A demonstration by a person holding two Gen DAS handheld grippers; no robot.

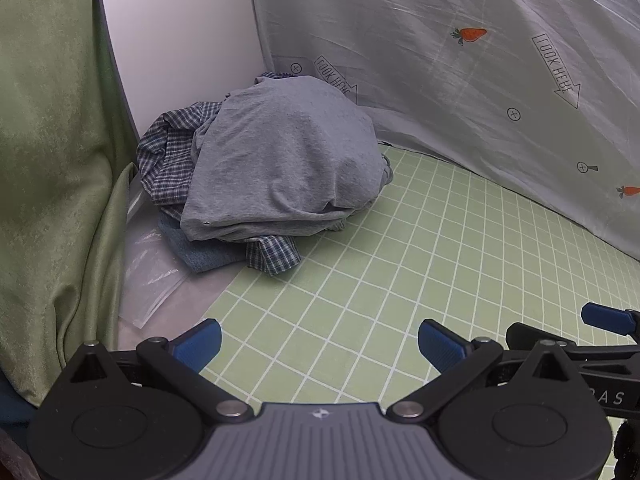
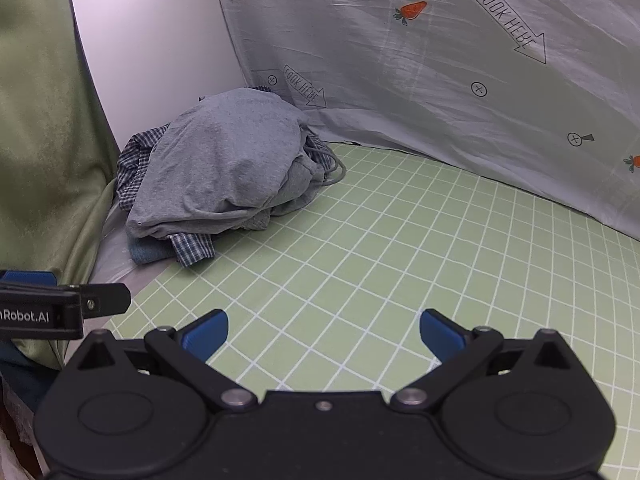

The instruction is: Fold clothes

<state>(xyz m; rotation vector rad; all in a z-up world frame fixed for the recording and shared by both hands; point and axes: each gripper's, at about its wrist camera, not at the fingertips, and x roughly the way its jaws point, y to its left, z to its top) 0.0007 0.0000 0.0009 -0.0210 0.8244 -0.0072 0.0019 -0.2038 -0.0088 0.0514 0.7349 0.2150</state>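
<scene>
Folding not begun by the look of it; clothes pile (image 1: pixel 276 168) heaped upper left on green mat (image 1: pixel 400 280); left gripper (image 1: pixel 319 344) and right gripper (image 2: pixel 324 334) both spread apart, empty, everything left.

A green gridded mat (image 1: pixel 400 264) is spread on the worktop, backed by a carrot-printed grey sheet (image 1: pixel 460 80) and flanked by a green curtain (image 1: pixel 52 160).

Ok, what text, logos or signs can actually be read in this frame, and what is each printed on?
"LOOK HERE", in arrows, mirrored: grey sheet.
Carrots and circled crosses: same sheet.
"Robot.AI", start cut off: left gripper.
"AS", partly hidden: right gripper.
Emblem on left gripper: no letters readable.
</scene>
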